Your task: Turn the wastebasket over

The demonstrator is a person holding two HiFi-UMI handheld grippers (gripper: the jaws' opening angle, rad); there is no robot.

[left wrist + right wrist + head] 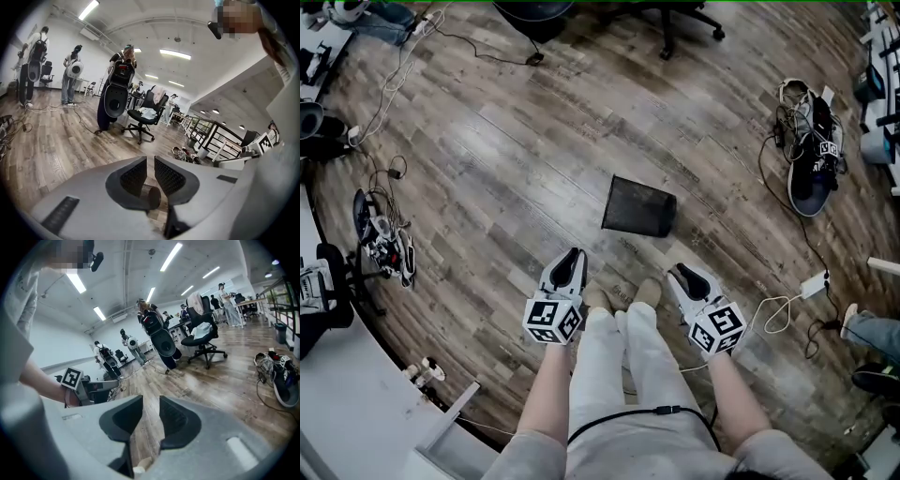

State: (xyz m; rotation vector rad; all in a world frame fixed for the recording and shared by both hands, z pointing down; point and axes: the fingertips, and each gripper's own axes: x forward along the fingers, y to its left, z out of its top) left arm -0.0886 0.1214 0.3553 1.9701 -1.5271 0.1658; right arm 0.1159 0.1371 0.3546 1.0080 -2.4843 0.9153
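Note:
The wastebasket [639, 206], a black mesh bin, lies on its side on the wooden floor just ahead of the person's feet. My left gripper [573, 255] hangs over the floor short of it and to its left, jaws a narrow gap apart and empty. My right gripper [679, 273] is level with it on the other side, short of the bin's right end, open and empty. In the left gripper view, a dark round shape [151, 197] low between the jaws [150, 164] may be the bin. The right gripper view shows only floor between the open jaws [151, 409].
The person's beige shoes [621, 296] stand between the grippers. A white adapter and cable [814, 284] lie right, a gear pile [811, 150] farther right, tangled cables and devices [382, 242] left. A white desk [347, 394] fills the lower left. An office chair [145, 115] and people stand beyond.

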